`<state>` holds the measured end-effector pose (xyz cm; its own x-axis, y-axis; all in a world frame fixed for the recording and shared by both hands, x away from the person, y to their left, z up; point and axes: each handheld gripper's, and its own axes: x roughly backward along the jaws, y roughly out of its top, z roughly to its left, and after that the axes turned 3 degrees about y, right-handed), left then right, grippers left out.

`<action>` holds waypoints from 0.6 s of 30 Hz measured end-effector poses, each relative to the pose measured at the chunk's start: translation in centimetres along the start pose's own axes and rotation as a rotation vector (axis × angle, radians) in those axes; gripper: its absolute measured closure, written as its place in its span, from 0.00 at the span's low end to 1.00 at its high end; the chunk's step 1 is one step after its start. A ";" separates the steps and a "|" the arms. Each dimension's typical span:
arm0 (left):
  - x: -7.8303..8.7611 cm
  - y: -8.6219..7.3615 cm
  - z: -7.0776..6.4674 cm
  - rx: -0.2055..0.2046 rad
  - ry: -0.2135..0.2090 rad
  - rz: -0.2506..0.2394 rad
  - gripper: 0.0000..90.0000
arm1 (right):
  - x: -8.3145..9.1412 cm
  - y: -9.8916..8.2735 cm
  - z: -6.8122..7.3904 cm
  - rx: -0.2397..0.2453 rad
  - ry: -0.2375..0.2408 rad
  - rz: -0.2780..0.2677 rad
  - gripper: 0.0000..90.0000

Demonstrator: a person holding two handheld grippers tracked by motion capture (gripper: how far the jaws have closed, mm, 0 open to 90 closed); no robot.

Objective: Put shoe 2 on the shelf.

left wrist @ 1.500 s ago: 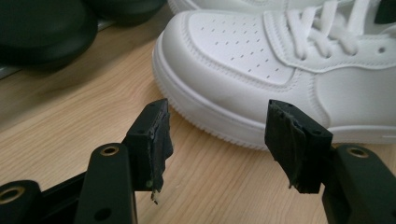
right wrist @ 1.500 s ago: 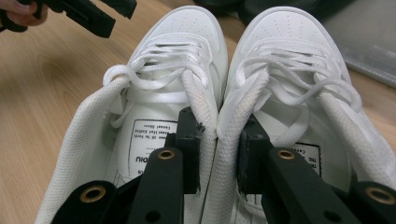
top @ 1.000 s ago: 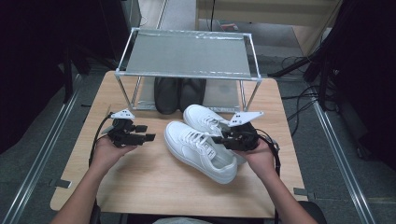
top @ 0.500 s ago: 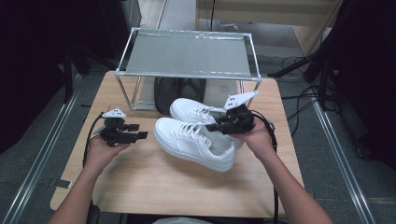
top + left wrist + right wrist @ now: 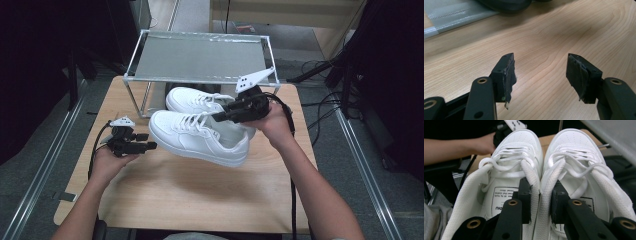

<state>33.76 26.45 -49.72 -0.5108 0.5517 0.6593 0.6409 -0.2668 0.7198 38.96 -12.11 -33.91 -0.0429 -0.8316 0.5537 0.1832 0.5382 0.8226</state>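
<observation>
White low-top leather sneakers (image 5: 205,132), a pair, were lifted clear of the light wooden table (image 5: 200,195) since a second earlier, when both soles lay flat on it. The right gripper (image 5: 226,114) was clamped on the two inner collars pinched together (image 5: 539,195), one jaw inside each shoe, so both shoes were carried as one. They were held tilted in the air just in front of the metal-framed rack with a grey shelf (image 5: 200,57). The left gripper (image 5: 147,146) was kept low over the table, jaws spread and empty. Placement on the rack was judged likely next.
</observation>
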 end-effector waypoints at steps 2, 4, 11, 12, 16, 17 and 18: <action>0.0 0.0 0.0 -0.001 0.001 0.000 0.45 | 0.1 1.0 0.1 0.007 0.002 -0.003 0.84; 0.0 0.0 0.0 0.004 0.000 -0.002 0.45 | 0.2 2.0 0.2 0.007 0.002 -0.008 0.84; -0.2 0.0 -0.1 0.002 -0.003 0.001 0.45 | 0.9 5.2 0.0 -0.010 -0.040 -0.023 0.84; -0.2 0.0 -0.1 0.002 -0.005 0.002 0.45 | 0.9 5.6 0.0 -0.017 -0.047 -0.024 0.84; -0.3 0.0 -0.2 -0.004 -0.005 0.003 0.45 | 1.3 7.3 -0.6 -0.048 -0.083 -0.026 0.84; -0.3 0.0 -0.2 -0.003 -0.007 0.005 0.45 | 1.4 7.6 -0.8 -0.060 -0.091 -0.029 0.84; -0.3 0.0 -0.1 -0.003 -0.010 0.007 0.45 | 1.5 8.0 -0.9 -0.067 -0.102 -0.028 0.84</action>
<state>33.83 26.17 -49.92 -0.5004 0.5576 0.6623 0.6426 -0.2735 0.7157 41.28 -9.13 -26.60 -0.1484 -0.8261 0.5437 0.2454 0.5018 0.8294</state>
